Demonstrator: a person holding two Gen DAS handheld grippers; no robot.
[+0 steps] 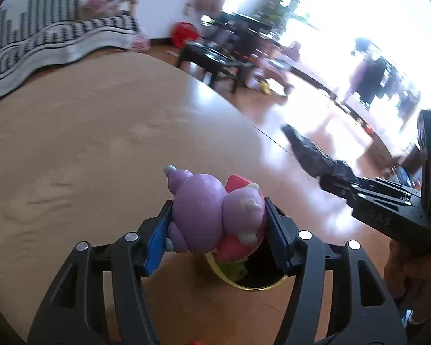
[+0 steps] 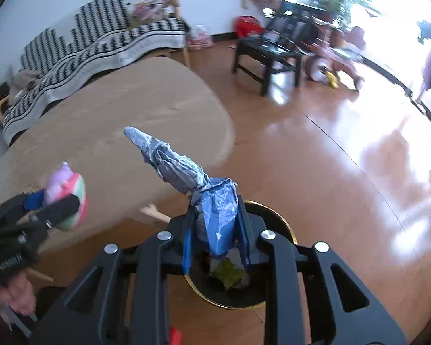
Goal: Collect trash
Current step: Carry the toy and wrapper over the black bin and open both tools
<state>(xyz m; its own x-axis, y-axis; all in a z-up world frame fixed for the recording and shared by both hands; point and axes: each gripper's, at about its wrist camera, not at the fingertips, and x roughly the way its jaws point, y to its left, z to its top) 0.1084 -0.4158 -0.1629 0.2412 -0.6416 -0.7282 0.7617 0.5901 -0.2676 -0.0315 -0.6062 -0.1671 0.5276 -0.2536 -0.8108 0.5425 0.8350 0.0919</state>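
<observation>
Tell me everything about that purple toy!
The purple toy looks like smooth, glossy plastic: bulging lilac lumps, a small pale blue knob at one end, and a red and pink part with whitish bumps. The left tongs squeeze it from both sides between blue pads, so it hangs in the air over the edge of the tan table, just above the black, gold-rimmed bin. Nothing else touches it.

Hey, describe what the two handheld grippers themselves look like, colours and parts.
Both are matte black plastic. The left gripper has angular linkage arms with silver round pivot bolts and blue ridged pads on its fingers. The right gripper matches: black arms, silver bolts, blue pads. From the left view, its body shows a small green light. Bare hands grip both; no sleeves visible.
</observation>
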